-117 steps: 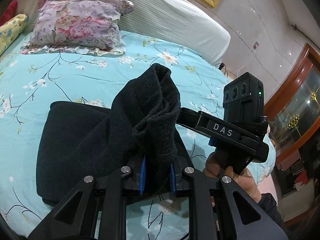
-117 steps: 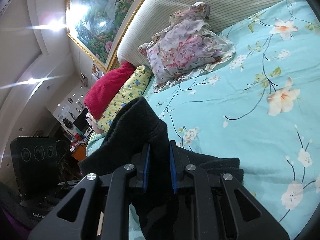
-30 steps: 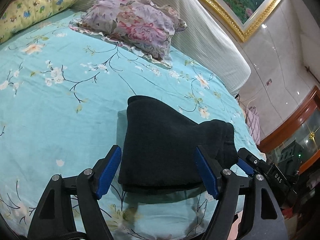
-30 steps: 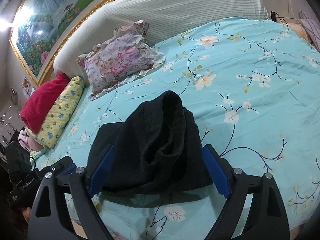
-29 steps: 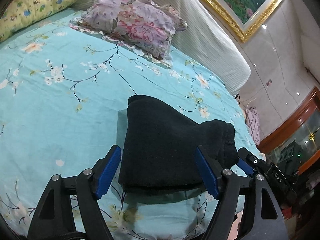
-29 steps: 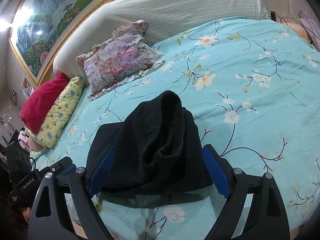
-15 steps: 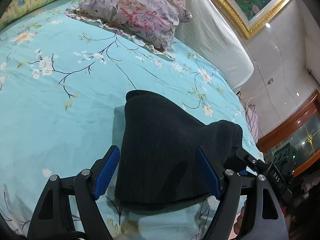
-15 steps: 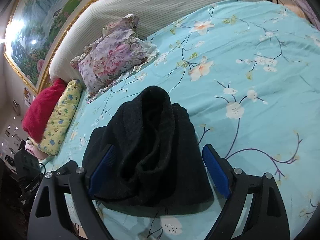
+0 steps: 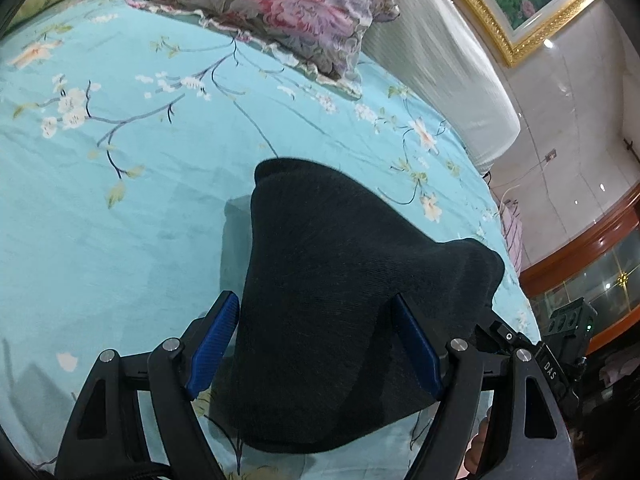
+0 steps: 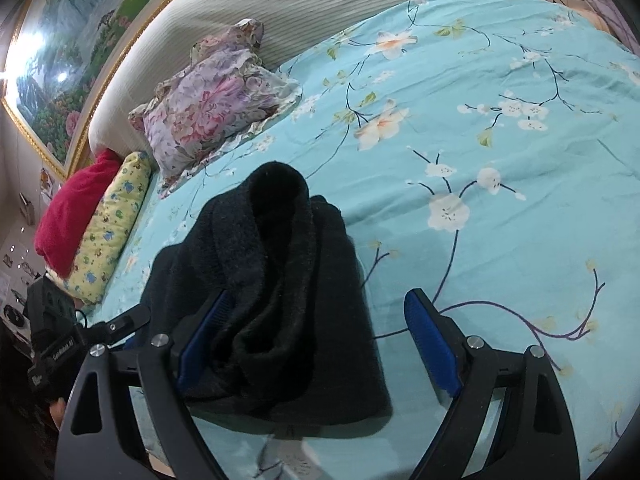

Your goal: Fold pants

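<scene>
Now | pants (image 9: 328,312) lying folded on bed (image 9: 120,208), bundle running 6-to-12 | left gripper (image 9: 316,344) and right gripper (image 10: 316,340) both gaping, straddling near hem, clamping nothing | bulged fold at 11 of right gripper, likely needing flattening.

Black pants (image 9: 340,304), turquoise floral bedsheet (image 9: 120,220) — pink-purple floral pillow (image 9: 280,8)
</scene>
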{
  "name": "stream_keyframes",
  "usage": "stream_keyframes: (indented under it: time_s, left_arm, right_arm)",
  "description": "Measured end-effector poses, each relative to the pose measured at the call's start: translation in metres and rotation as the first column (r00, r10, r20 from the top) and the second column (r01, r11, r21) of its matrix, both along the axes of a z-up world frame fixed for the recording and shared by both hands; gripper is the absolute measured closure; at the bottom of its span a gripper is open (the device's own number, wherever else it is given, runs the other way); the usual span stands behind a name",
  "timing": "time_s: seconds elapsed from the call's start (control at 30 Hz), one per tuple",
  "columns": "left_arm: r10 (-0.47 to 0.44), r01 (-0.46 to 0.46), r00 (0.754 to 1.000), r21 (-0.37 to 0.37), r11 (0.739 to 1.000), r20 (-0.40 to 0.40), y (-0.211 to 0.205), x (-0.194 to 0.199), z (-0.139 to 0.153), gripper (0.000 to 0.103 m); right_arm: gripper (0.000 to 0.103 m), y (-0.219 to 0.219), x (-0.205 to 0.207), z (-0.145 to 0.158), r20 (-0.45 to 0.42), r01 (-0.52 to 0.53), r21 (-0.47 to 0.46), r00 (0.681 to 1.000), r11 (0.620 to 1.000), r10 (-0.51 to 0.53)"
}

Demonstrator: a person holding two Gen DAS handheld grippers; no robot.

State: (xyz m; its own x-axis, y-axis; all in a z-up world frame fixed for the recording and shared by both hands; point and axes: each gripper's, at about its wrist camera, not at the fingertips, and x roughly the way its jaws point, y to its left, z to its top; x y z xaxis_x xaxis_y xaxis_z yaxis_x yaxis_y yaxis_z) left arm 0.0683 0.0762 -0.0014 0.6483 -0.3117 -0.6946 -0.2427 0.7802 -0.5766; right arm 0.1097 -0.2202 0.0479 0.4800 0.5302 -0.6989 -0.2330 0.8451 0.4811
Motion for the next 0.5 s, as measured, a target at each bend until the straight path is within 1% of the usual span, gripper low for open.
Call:
stream_keyframes:
  time_s: [0.03, 0.1, 0.17, 0.27, 0.33, 0.4, 0.43, 0.5]
  left_arm:
    - [0.000, 0.000, 1.000, -0.004, 1.000, -0.008, -0.001, 0.002, -0.004, 0.024]
    - [0.004, -0.005, 1.000, -0.013, 1.000, -0.018, -0.001, 0.005, -0.011, 0.024]
    - [0.010, -0.011, 1.000, -0.027, 1.000, -0.026, 0.001, 0.007, -0.016, 0.023]
    - [0.009, -0.010, 1.000, -0.035, 0.999, -0.028, 0.002, 0.009, -0.021, 0.022]
    - [0.003, -0.003, 1.000, -0.025, 1.000, -0.024, 0.001, 0.012, -0.022, 0.023]
    - [-0.002, 0.001, 1.000, -0.009, 1.000, -0.022, -0.001, 0.013, -0.021, 0.026]
    - [-0.006, 0.006, 1.000, 0.000, 1.000, -0.020, -0.003, 0.015, -0.021, 0.034]
    - [-0.013, 0.013, 1.000, 0.009, 1.000, -0.022, -0.005, 0.016, -0.021, 0.037]
  right_arm:
    - [0.018, -0.001, 0.000, -0.001, -0.004, -0.005, 0.006, 1.000, 1.000, 0.005]
    - [0.029, -0.002, 0.001, -0.004, -0.014, -0.022, 0.040, 1.000, 0.999, 0.023]
    - [0.034, 0.000, 0.002, -0.005, -0.021, -0.043, 0.055, 0.999, 0.998, 0.044]
    - [0.034, -0.002, 0.006, -0.011, -0.047, -0.052, 0.106, 0.997, 0.993, 0.057]
    - [0.034, -0.005, 0.008, -0.016, -0.066, -0.052, 0.150, 0.996, 0.987, 0.063]
    - [0.036, -0.005, 0.009, -0.017, -0.065, -0.059, 0.161, 0.995, 0.985, 0.070]
    - [0.036, -0.004, 0.008, -0.017, -0.061, -0.064, 0.155, 0.995, 0.986, 0.074]
    - [0.040, -0.001, 0.007, -0.015, -0.050, -0.074, 0.143, 0.995, 0.987, 0.082]
